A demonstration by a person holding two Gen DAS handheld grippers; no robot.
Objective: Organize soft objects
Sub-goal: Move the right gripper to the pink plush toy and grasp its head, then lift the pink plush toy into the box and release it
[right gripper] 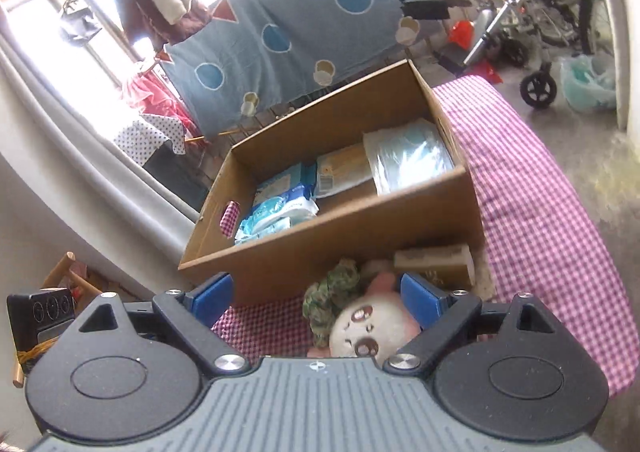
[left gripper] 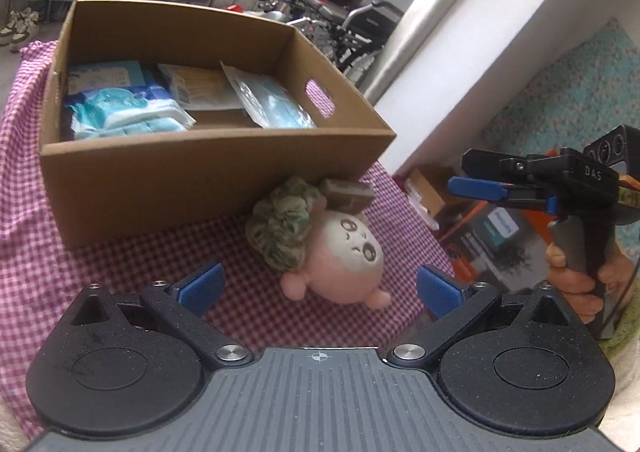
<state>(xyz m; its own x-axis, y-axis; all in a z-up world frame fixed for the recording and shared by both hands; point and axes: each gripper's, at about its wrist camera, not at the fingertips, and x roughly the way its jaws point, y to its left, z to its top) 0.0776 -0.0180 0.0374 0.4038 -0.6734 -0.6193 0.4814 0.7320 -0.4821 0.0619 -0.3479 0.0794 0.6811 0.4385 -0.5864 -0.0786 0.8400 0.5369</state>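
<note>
The plush doll (left gripper: 334, 252) is lying just ahead of both wide-spread grippers, left gripper (left gripper: 320, 286) nearer; right gripper (right gripper: 316, 294) is hovering empty.

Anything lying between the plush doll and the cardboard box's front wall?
Yes: a small brown packet sits wedged between the plush doll and the cardboard box, clearest in the left wrist view.
</note>
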